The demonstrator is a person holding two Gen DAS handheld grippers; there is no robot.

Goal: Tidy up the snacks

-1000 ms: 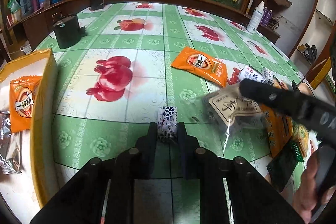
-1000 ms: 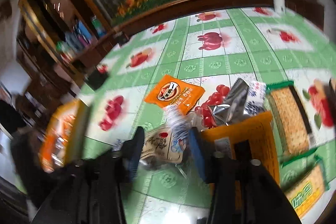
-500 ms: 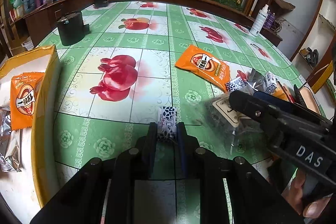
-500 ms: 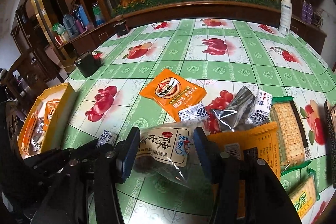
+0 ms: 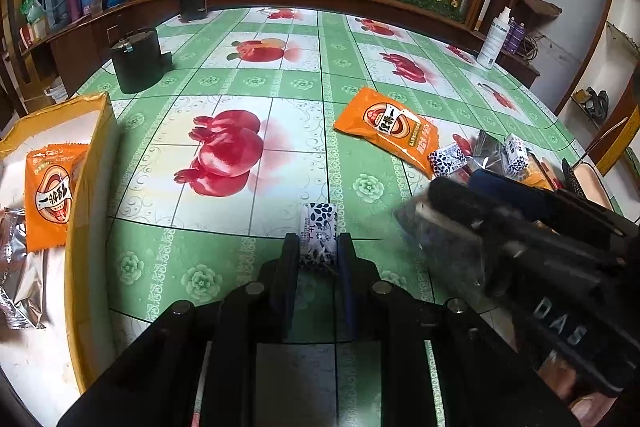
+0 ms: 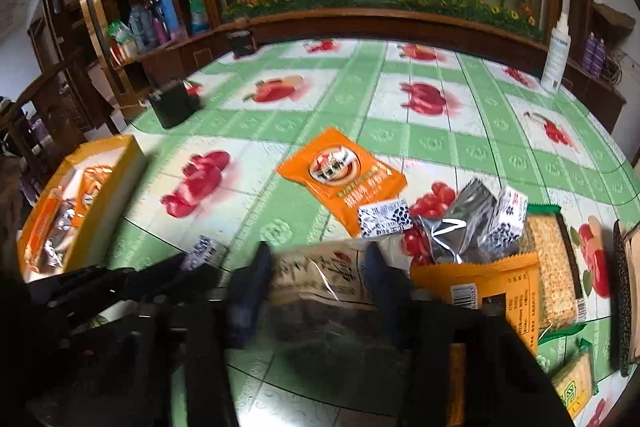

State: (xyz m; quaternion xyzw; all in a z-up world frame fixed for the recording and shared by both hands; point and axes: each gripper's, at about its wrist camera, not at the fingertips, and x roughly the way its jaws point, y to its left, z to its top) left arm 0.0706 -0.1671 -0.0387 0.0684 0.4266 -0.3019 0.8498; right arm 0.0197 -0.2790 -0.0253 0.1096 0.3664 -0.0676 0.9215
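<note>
My left gripper [image 5: 318,247] is shut on a small white packet with black spots [image 5: 318,233], held just above the tablecloth; it also shows in the right wrist view [image 6: 206,247]. My right gripper [image 6: 316,271] is closed around a clear bag of dark snacks with a beige label [image 6: 316,277], lifted off the table; the bag also shows in the left wrist view [image 5: 440,231]. The yellow box [image 5: 90,163] at the left holds an orange packet [image 5: 50,191] and silver packets.
An orange packet [image 6: 340,173], spotted packets [image 6: 384,217], a silver packet [image 6: 460,223], cracker packs [image 6: 554,267] and an orange bag [image 6: 488,285] lie at the right. A black container [image 5: 134,61] and a white bottle [image 5: 496,39] stand farther back.
My right gripper closed on the clear bag and lifted it leftward, toward the left gripper. The left gripper kept hold of the spotted packet and barely moved.
</note>
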